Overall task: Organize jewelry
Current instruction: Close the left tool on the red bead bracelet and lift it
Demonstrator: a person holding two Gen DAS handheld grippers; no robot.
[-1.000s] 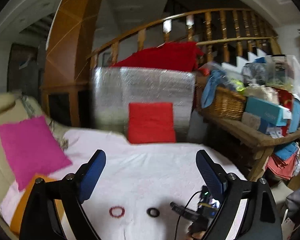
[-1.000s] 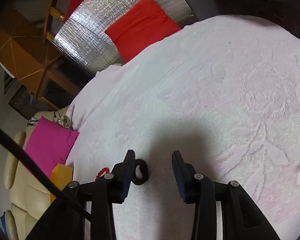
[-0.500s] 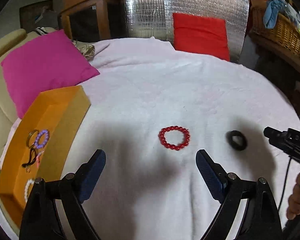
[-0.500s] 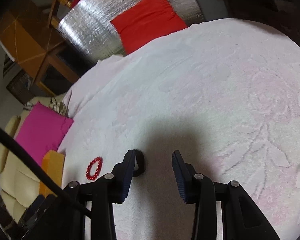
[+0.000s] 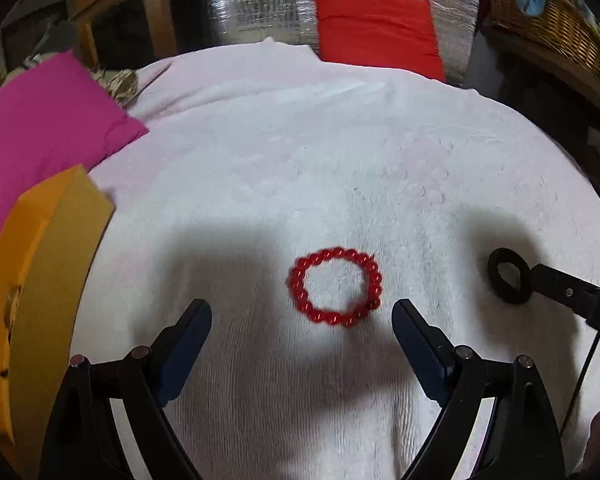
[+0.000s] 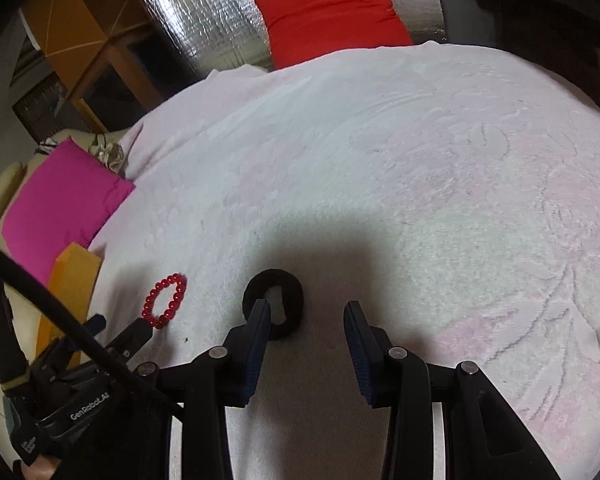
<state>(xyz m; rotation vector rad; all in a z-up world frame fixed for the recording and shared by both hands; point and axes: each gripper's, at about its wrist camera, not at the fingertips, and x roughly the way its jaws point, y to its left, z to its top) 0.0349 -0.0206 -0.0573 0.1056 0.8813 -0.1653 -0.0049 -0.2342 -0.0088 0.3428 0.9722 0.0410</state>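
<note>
The red bracelet lies mid-blanket, just ahead of the wide-open, empty left gripper. Lower straight down so both fingers straddle the beads before closing.

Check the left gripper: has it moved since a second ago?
Yes. The left gripper has dropped and tipped down toward the white cloth; the red bracelet, earlier low in its view, now lies just ahead of its open jaws.

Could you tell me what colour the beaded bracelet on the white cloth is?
Red; the beaded bracelet shows best in the left wrist view.
</note>
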